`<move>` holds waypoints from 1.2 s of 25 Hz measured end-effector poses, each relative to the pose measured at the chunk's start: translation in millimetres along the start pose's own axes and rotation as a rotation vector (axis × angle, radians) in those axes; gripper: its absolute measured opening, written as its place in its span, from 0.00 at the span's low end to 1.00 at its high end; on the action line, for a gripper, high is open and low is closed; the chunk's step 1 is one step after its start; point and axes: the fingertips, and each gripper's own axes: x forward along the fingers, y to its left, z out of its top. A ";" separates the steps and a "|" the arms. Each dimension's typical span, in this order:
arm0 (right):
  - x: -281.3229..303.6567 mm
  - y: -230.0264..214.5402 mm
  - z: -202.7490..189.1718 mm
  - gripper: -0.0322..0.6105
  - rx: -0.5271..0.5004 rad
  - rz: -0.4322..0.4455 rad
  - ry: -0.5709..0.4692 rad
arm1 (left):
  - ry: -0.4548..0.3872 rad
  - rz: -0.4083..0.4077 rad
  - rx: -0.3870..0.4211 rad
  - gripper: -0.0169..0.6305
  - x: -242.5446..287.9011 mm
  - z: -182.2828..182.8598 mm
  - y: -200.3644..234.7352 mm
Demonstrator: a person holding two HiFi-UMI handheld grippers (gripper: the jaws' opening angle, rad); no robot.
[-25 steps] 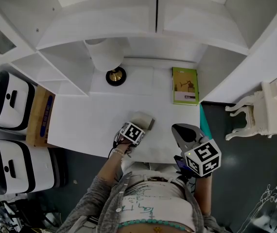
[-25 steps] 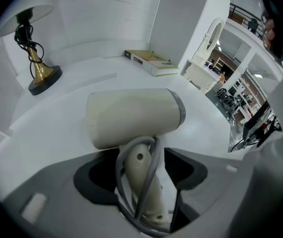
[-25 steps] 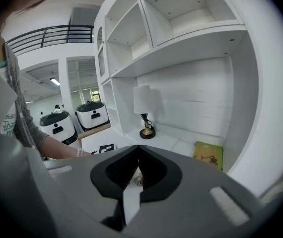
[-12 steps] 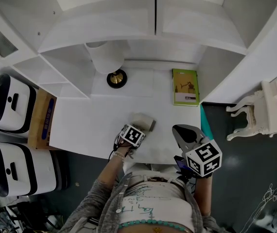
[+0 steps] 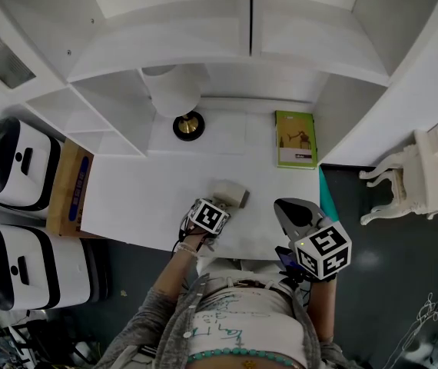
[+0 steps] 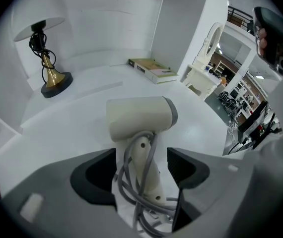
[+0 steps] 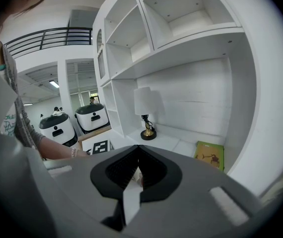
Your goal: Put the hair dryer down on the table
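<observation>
The cream hair dryer (image 5: pixel 230 193) lies on the white table (image 5: pixel 142 198) near its front edge, its grey cord wound round the handle. In the left gripper view the hair dryer (image 6: pixel 139 118) points its barrel sideways and its handle runs back between the jaws. My left gripper (image 5: pixel 219 204) is open, with a gap showing on each side of the handle (image 6: pixel 144 167). My right gripper (image 5: pixel 290 208) is shut and holds nothing; it hovers over the table's front right corner. In the right gripper view, the right gripper (image 7: pixel 138 150) has its jaw tips meeting.
A lamp with a brass base (image 5: pixel 187 124) stands at the back of the table under white shelves. A green book (image 5: pixel 296 138) lies at the back right. White appliances (image 5: pixel 15 164) and a cardboard box (image 5: pixel 69 187) sit left of the table, a white chair (image 5: pixel 419 179) to its right.
My left gripper has drawn back slightly toward the person, while the hair dryer stays lying on the table. The right gripper has hardly moved.
</observation>
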 end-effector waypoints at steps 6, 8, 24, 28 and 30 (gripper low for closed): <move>0.2 3.0 0.3 0.10 -0.009 0.006 0.004 | -0.011 0.013 -0.001 0.50 -13.2 0.1 -0.3; 0.8 4.1 0.8 0.10 -0.011 0.007 0.005 | -0.009 0.010 -0.013 0.50 -18.0 -2.1 -1.6; 3.4 19.6 2.6 0.10 -0.026 0.025 0.008 | -0.162 0.011 -0.012 0.50 -64.1 14.6 -11.8; 4.8 25.3 3.9 0.10 -0.033 0.033 0.007 | -0.205 0.011 -0.012 0.50 -81.6 19.8 -14.9; 5.6 27.1 4.2 0.10 -0.037 0.038 0.008 | -0.230 0.010 -0.017 0.50 -90.3 23.3 -17.3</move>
